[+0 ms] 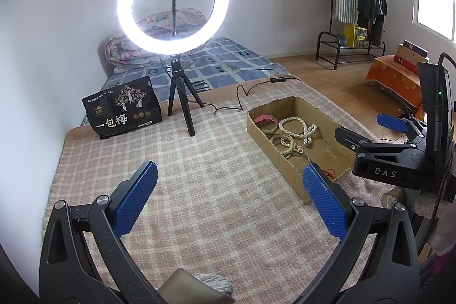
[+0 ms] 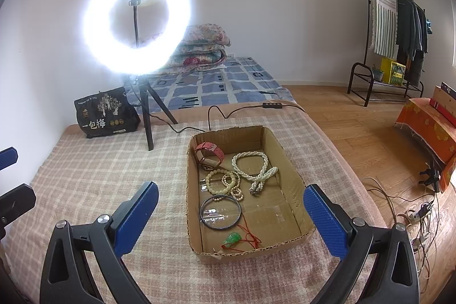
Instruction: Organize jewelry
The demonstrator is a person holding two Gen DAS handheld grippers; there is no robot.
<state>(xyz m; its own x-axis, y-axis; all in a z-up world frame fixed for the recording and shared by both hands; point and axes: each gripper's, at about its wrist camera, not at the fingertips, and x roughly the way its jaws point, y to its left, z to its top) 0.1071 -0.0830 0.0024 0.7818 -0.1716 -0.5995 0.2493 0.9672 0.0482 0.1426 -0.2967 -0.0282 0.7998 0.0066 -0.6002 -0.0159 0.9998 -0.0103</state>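
From the left wrist, the left gripper [image 1: 229, 200] hangs spread wide and empty over the checked blanket [image 1: 176, 184]. The cardboard box [image 1: 319, 116] lies ahead and to its right, its long side running away from the fingers; the pearl necklace [image 1: 299, 128] shows inside it. The right gripper [image 1: 367, 130] sits further right, beyond the box's near corner.

From the right wrist, the right gripper [image 2: 230, 214] is also spread wide, holding nothing. Here the box [image 2: 285, 150] lies straight ahead between the fingers, long axis in line with them. Nearest is a green pendant [image 2: 233, 238] on red cord, then a thin bangle [image 2: 220, 211], bead bracelets [image 2: 219, 183], the necklace [image 2: 253, 168] and a pink watch [image 2: 209, 153] farthest. The right hand looks better placed to reach in; the left would have to swing right.
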